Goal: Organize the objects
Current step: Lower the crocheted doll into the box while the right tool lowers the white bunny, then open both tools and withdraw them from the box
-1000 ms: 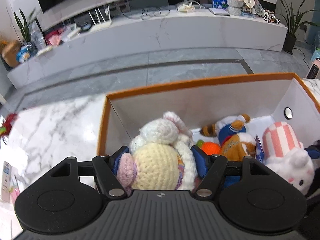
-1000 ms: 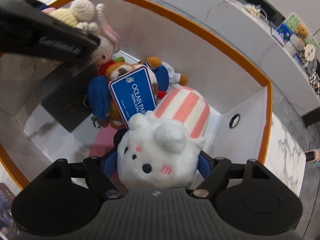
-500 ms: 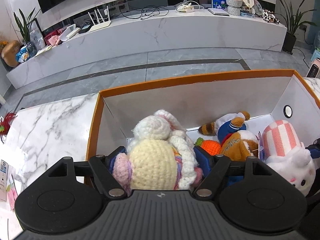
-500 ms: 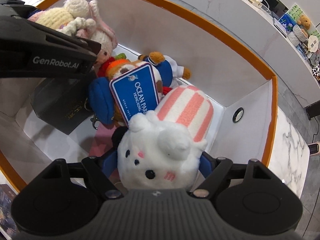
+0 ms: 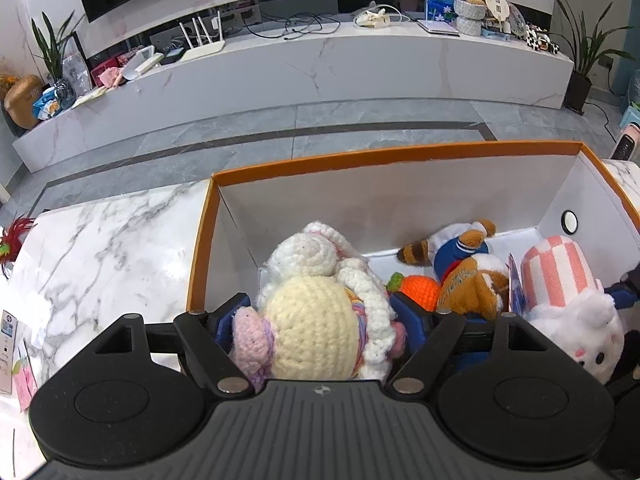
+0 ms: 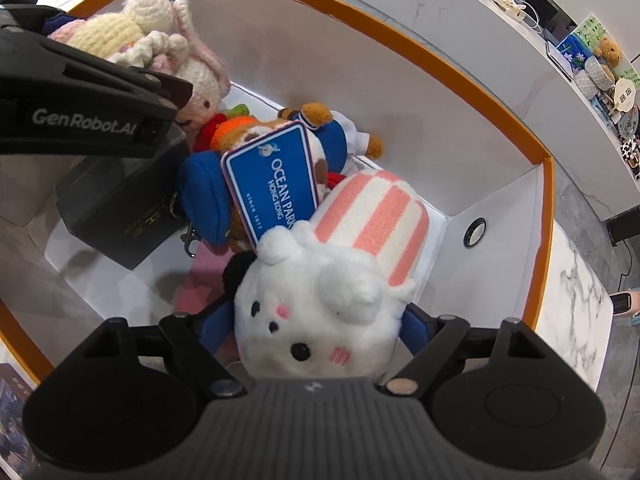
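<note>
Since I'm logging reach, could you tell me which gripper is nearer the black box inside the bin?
Left. The left gripper, holding the crocheted doll, hangs directly over the black box; the right gripper, holding the white plush, sits farther off.

Both my rigs look the same from the wrist cams. The left hand-held gripper [image 5: 320, 312] and the right hand-held gripper [image 6: 316, 320] each have a matte black body with a ribbed grey-black centre plate and a tiny white logo mark at its top edge. Either side of that sits a big rounded black housing with a shallow circular dimple. Angled black linkage arms run forward, each pinned with a silver screw. The fingers [image 5: 404, 312] are blue. White "GenRobot.AI" lettering runs along the side of the left one, seen from the right cam.
</note>
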### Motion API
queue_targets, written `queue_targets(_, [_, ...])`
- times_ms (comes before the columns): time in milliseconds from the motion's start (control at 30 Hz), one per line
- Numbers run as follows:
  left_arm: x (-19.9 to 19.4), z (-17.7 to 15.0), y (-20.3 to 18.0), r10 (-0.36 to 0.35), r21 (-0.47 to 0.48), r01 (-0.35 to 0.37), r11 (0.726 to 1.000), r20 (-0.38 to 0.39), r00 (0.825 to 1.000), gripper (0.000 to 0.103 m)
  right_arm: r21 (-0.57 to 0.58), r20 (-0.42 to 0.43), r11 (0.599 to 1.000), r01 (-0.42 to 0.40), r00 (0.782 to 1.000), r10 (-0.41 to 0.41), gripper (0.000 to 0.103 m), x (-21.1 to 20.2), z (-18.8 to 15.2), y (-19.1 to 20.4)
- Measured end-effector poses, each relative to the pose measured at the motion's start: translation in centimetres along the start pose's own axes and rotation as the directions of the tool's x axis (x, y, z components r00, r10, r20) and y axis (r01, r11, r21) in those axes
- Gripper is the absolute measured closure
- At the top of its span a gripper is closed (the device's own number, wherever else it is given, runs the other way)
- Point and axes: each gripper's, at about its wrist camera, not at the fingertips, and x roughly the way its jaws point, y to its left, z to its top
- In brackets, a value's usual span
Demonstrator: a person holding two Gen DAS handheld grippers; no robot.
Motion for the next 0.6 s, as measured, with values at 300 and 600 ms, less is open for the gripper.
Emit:
queue_targets(300, [-0.3,-0.4,0.1,-0.007,0.003,0.007,1.000,-0.002,1.000,0.013,-0.003,-0.007,1.000,0.016,1.000,-0.016,0.016,-0.6,-0.3,0.8])
queue_targets(600, [-0.7,-0.8,-0.1,-0.003,-0.003,0.003,1.000,-0.017,1.000,0.012,0.044,0.003,0.999,0.000,1.000,0.000,0.014,-1.6,-0.3,1.1])
